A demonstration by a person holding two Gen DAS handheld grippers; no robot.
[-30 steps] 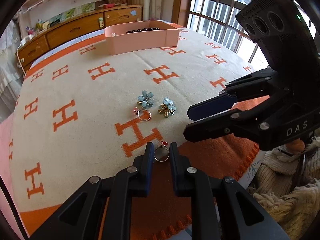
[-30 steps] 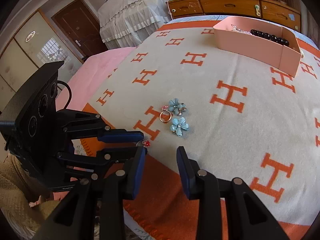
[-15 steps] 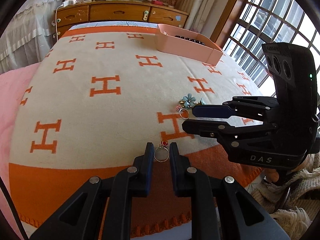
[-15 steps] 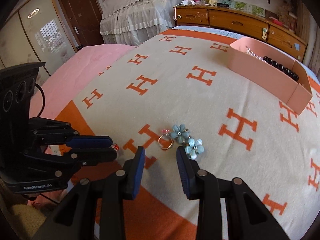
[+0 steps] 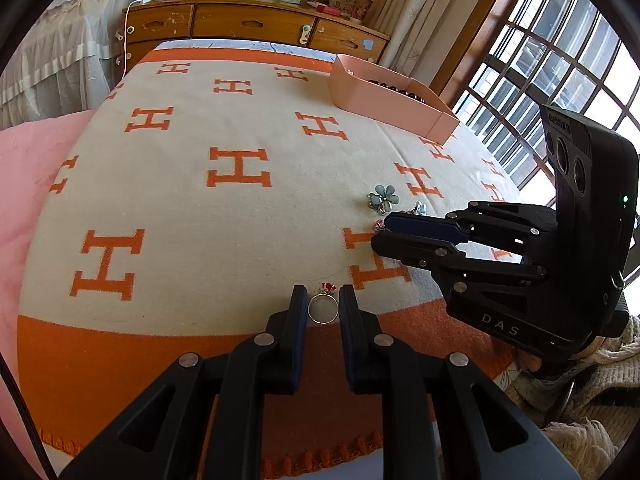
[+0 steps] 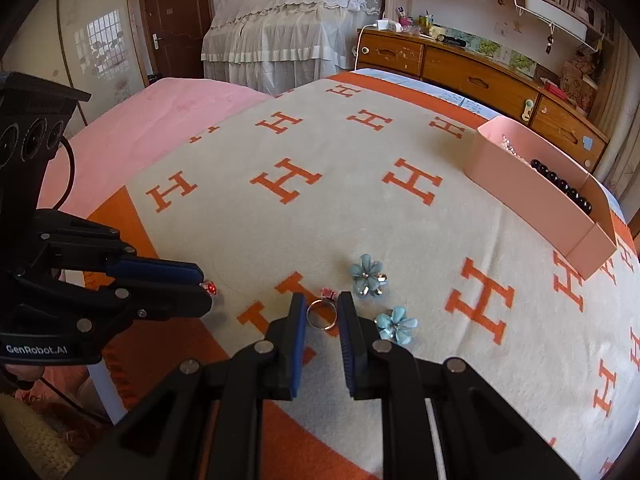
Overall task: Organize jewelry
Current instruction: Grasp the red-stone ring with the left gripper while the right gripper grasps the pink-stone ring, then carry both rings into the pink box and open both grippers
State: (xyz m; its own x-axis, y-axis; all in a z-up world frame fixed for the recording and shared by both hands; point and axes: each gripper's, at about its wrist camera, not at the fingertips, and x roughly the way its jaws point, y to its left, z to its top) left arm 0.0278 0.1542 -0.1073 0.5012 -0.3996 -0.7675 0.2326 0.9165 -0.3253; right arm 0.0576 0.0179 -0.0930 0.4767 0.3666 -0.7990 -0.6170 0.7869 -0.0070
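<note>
Both grippers' fingers (image 5: 298,308) narrowly parted.

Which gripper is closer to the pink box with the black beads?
Right. The right gripper, around the pink-stone ring, sits farther up the blanket toward the pink box; the left gripper holds the red-stone ring by the orange border.

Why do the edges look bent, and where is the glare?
Left wrist view: fisheye lens bows the window bars and darkens the corners; daylight there is blown out white. Right wrist view: same curving on the dresser; light is even and soft, with the ring between the fingers sharp and a faint shadow beside the pink box.
</note>
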